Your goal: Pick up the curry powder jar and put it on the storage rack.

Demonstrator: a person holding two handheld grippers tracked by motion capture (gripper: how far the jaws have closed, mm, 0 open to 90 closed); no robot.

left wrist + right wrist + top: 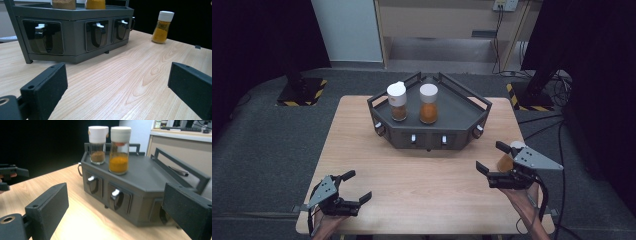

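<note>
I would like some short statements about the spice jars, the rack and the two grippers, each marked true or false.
1. Two jars stand on top of the grey rack. True: the brown-spice jar and the orange-spice jar.
2. A third jar stands on the table. True.
3. The left gripper holds a jar. False: its jaws are open and hold nothing.
4. The right gripper is shut. False: its jaws are wide apart.
5. The jars on the rack have black caps. False: white caps.
</note>
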